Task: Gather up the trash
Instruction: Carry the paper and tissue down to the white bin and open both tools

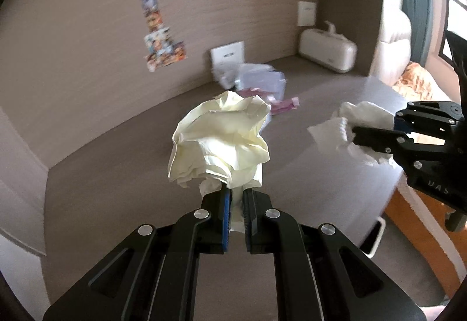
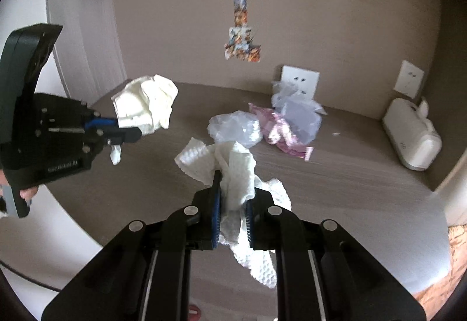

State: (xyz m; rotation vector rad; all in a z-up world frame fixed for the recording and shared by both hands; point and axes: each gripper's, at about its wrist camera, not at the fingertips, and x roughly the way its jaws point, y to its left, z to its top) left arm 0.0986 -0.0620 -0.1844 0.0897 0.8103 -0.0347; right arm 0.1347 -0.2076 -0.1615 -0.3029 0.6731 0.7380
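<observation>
**Both grippers carry paper above the desk; plastic litter waits**

The crumpled cream tissue [image 1: 220, 140] is held off the grey desk top [image 1: 122, 204], a thin neck of it pinched between the blue pads of the left gripper [image 1: 237, 198], whose jaws are closed almost together on that neck; the bulk of the wad billows above and beyond the fingertips. The embossed paper towel [image 2: 233, 175] is clamped likewise in the right gripper [image 2: 233, 204], jaws drawn close on its middle, one loose end rising ahead of the pads and a longer tail hanging below them.

The main risk is a slip: each hold bites only a narrow fold, so a quick swing could tug the paper free; the towel's dangling tail could also snag on the desk edge or on the other gripper, which sits near.

Further out, the clear plastic bag [image 2: 235, 128], the pink wrapper [image 2: 287, 138] and a second crumpled clear film [image 2: 297, 109] lie together near the wall socket [image 2: 300, 78], uncollected; a white tissue box [image 2: 411, 143] stands at the far right corner. No bin is visible in either view.
</observation>
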